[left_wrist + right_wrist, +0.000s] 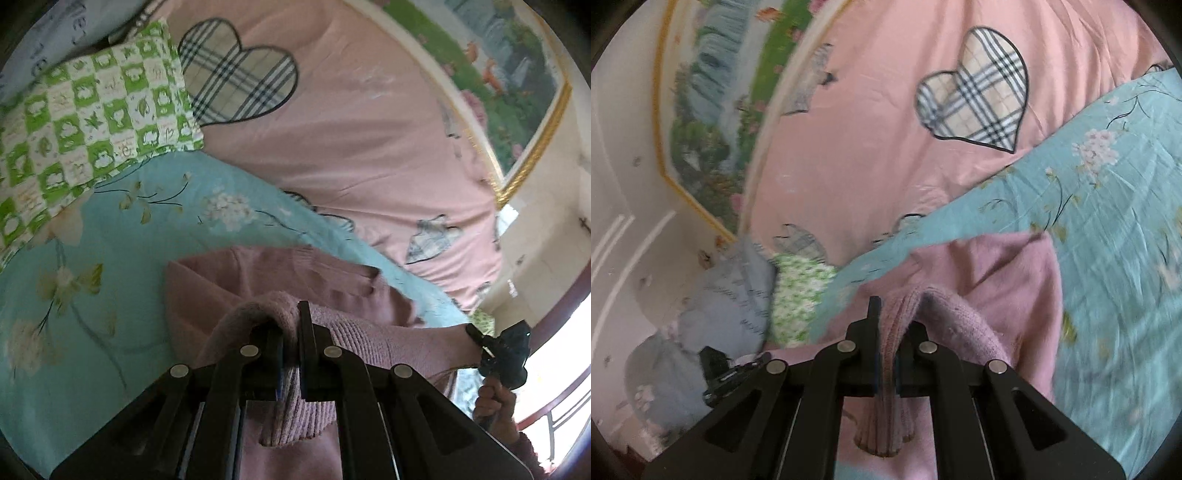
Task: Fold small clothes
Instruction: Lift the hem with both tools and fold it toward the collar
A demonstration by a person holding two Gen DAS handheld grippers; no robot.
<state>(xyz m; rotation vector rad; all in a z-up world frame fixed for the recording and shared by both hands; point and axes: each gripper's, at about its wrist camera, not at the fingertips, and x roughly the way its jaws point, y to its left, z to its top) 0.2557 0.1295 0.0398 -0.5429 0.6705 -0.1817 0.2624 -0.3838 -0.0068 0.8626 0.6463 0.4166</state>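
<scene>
A small pink knitted sweater (295,280) hangs between both grippers above a teal floral sheet (110,258). My left gripper (291,325) is shut on the sweater's ribbed edge, which bunches over its fingers. Far right in the left wrist view, the other gripper (502,350) and the hand holding it pinch the same garment. In the right wrist view my right gripper (890,317) is shut on a ribbed fold of the sweater (1008,280), whose body drapes forward onto the teal sheet (1108,221). The left gripper (731,373) shows dark and blurred at the lower left.
A pink bedcover with plaid heart patches (351,129) lies beyond the teal sheet. A green-and-white checked pillow (85,122) rests at the left. A framed landscape picture (517,81) hangs on the wall behind. A bluish pillow (724,295) sits near the wall.
</scene>
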